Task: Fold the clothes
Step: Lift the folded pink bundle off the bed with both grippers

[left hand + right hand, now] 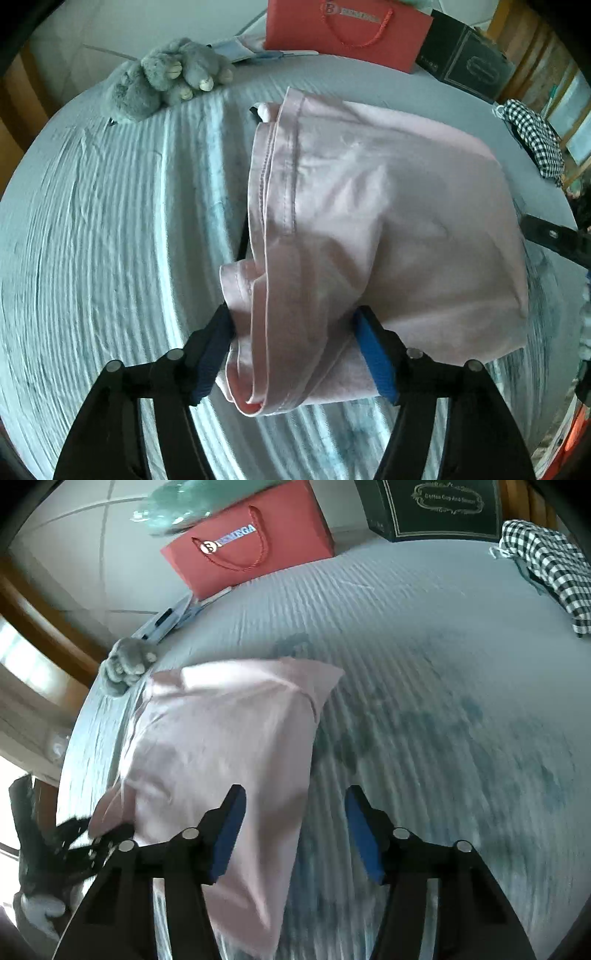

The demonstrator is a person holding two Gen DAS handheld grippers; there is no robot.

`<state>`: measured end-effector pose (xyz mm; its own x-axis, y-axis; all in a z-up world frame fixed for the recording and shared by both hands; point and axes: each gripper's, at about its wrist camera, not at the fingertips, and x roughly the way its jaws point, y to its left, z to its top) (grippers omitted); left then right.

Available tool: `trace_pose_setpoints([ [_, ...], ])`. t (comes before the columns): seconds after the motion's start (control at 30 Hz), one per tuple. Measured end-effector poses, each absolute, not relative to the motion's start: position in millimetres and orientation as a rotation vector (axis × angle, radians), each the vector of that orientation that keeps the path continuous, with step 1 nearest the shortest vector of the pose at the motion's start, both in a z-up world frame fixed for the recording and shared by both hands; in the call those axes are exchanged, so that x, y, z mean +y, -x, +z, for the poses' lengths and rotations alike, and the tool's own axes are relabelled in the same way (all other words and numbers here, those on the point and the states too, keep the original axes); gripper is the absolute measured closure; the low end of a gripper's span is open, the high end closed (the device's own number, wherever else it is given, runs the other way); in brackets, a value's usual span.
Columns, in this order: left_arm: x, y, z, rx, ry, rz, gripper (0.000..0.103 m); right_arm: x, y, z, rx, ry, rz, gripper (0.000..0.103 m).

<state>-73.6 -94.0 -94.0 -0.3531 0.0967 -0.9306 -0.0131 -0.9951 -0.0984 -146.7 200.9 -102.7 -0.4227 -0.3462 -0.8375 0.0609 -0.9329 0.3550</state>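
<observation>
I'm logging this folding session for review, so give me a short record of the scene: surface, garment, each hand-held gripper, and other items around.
surface: bed with striped light blue cover
garment: pink garment, partly folded, lying on the cover
left hand-held gripper: bunched edge of the pink garment between its jaws
right hand-held gripper: open, nothing between its jaws, at the garment's right edge
other items: grey plush toy, red paper bag, dark box, checked cloth
</observation>
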Motion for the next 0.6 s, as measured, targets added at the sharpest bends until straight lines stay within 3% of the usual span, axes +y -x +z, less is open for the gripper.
trace_pose_setpoints([
  [0.07, -93, 73, -92, -0.124, 1.752, 2.517, 0.057, 199, 158, -108, -0.413, -1.520, -2.416, 0.053],
  [0.17, -93, 76, -91, -0.125, 1.752, 2.511, 0.058, 192, 170, -112, -0.395, -1.503, -2.400, 0.055],
  [0.2, -94, 77, -90, -0.135, 1.754, 2.510, 0.062, 189, 174, -113, -0.384, -1.496, -2.397, 0.066],
  [0.23, -95, 78, -89, -0.146, 1.756, 2.506, 0.066, 186, 176, -113, -0.376, -1.496, -2.384, 0.068],
  [0.27, -95, 79, -87, -0.164, 1.761, 2.498, 0.079, 184, 179, -113, -0.368, -1.497, -2.372, 0.069],
  [0.3, -95, 79, -86, -0.177, 1.762, 2.490, 0.085, 181, 180, -113, -0.359, -1.497, -2.362, 0.072],
  [0.6, -95, 81, -84, -0.188, 1.714, 2.521, 0.083, 187, 181, -118, -0.408, -1.447, -2.335, 0.072],
])
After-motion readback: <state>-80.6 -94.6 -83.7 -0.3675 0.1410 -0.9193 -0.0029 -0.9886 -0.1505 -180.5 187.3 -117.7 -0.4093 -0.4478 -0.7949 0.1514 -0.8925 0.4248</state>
